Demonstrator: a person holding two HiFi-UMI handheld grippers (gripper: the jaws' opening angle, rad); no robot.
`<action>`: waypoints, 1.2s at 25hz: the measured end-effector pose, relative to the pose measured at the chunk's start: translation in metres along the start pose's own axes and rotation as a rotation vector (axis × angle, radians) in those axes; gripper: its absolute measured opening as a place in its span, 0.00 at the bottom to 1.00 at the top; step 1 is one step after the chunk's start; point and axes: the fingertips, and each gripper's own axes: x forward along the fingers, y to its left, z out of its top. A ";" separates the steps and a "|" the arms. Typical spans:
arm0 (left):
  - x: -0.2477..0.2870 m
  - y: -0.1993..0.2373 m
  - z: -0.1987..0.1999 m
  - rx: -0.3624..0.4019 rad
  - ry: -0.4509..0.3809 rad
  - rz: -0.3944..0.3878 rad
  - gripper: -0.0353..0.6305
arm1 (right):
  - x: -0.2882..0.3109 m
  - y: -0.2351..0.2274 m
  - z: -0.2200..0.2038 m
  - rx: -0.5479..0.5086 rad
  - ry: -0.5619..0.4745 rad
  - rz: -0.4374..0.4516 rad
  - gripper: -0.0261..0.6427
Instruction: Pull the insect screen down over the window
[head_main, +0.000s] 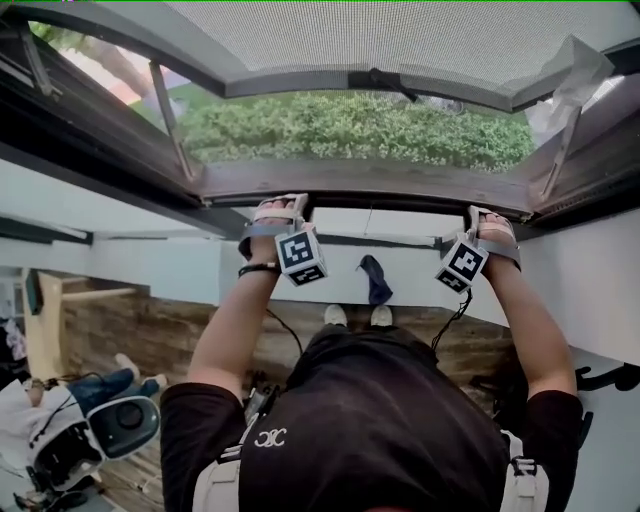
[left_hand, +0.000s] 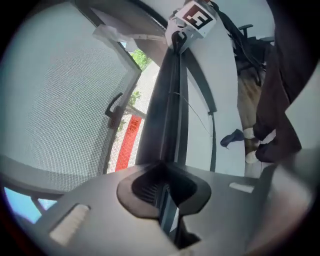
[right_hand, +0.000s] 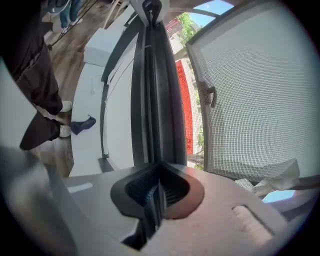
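Jaws of the left gripper (left_hand: 162, 199) and right gripper (right_hand: 156, 197) clamp the slim pull bar (left_hand: 169, 95), probably stiff, light and best held near its 2 ends.

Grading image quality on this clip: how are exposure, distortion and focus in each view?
Head view: bright hedge outside, room dimmer, little blur. Left gripper view: heavy fisheye, dark corners, left hand-held gripper soft up close. Right gripper view: same fisheye bending the screen bar; mesh crisp.
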 end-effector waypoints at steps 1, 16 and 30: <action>-0.001 -0.001 0.000 -0.011 0.003 0.013 0.10 | 0.001 0.001 0.000 0.002 -0.024 -0.015 0.06; -0.009 -0.014 0.004 -0.032 0.032 -0.054 0.26 | -0.007 -0.004 -0.001 -0.006 -0.068 -0.148 0.08; -0.095 0.040 0.035 -0.691 -0.372 0.081 0.13 | -0.103 -0.042 0.038 0.747 -0.590 -0.023 0.11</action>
